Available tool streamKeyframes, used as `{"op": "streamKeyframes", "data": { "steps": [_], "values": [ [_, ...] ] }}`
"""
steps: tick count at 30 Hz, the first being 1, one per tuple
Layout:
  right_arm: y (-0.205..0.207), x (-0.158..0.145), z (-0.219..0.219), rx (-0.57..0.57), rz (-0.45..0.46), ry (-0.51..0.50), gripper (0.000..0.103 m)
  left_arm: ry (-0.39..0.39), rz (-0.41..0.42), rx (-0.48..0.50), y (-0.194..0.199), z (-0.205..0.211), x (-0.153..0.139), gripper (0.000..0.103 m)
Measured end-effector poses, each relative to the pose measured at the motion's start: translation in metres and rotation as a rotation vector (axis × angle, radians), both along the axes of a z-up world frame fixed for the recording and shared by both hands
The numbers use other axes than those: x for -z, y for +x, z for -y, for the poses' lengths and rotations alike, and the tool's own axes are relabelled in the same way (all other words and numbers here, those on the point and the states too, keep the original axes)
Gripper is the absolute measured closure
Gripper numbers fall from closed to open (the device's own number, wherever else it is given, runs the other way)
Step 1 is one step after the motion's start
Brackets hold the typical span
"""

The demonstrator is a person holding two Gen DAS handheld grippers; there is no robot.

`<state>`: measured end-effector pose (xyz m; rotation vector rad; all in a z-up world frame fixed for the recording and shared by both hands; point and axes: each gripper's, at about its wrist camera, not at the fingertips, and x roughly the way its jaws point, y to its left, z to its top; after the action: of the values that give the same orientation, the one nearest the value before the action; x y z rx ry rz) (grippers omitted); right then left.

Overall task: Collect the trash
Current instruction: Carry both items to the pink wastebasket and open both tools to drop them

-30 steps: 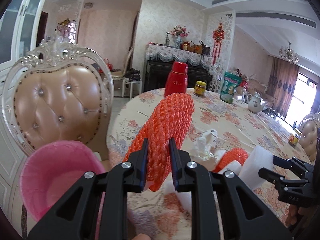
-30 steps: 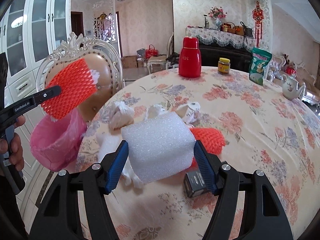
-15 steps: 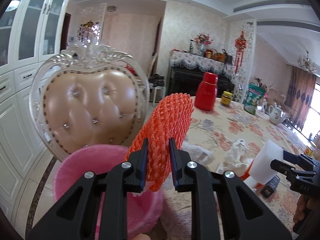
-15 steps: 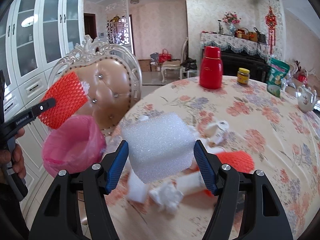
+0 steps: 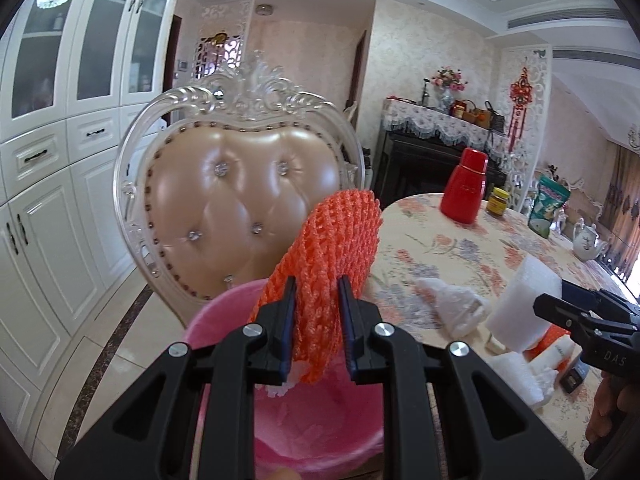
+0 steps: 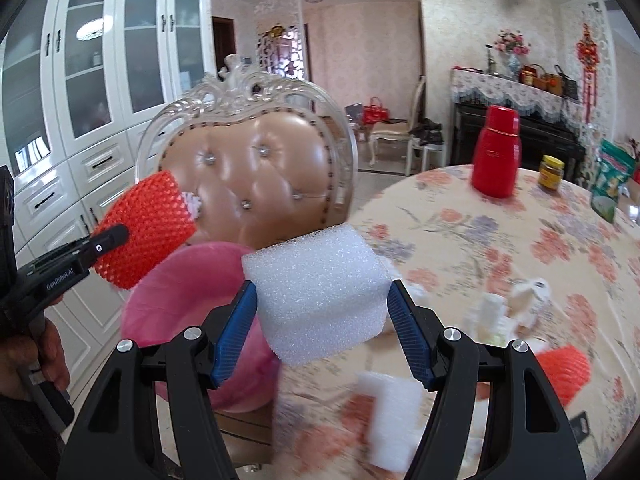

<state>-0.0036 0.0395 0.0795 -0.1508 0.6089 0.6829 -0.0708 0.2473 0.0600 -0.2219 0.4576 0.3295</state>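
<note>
My left gripper is shut on an orange foam net sleeve, held above the pink-lined trash bin. In the right wrist view the same sleeve hangs just left of the bin. My right gripper is shut on a white foam block, held over the table edge beside the bin. The block shows at the right of the left wrist view. More trash lies on the floral table: crumpled white plastic, white foam pieces and another orange net.
An ornate padded chair stands right behind the bin. White cabinets line the left wall. On the table stand a red thermos, a yellow-lidded jar, a green bag and a teapot.
Both grippers have swung left, away from the table toward the bin. The orange sleeve now hangs over the bin and the white block has left the table middle for its edge.
</note>
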Motion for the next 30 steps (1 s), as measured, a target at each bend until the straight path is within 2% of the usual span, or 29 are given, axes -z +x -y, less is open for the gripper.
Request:
{"op": "streamKeyframes", "data": {
  "steps": [11,18,20,25,27,30],
  "values": [
    [0.003,0.014,-0.074,-0.074,-0.040,-0.009,0.038,-0.013,-0.019,-0.051,-0.010,-0.030,0.007,0.083],
    [0.005,0.026,-0.100,-0.117,-0.068,-0.026,0.038,-0.030,-0.030,-0.064,-0.014,-0.037,0.011,0.081],
    [0.004,0.028,-0.106,-0.132,-0.074,-0.029,0.037,-0.041,-0.028,-0.062,-0.015,-0.038,0.012,0.067],
    [0.004,0.036,-0.116,-0.155,-0.097,-0.041,0.035,-0.044,-0.026,-0.065,-0.018,-0.037,0.010,0.049],
    [0.004,0.038,-0.117,-0.152,-0.094,-0.049,0.027,-0.046,-0.023,-0.070,-0.018,-0.038,0.010,0.040],
    [0.005,0.039,-0.117,-0.145,-0.093,-0.051,0.026,-0.049,-0.016,-0.082,-0.020,-0.039,0.009,0.030]
  ]
}}
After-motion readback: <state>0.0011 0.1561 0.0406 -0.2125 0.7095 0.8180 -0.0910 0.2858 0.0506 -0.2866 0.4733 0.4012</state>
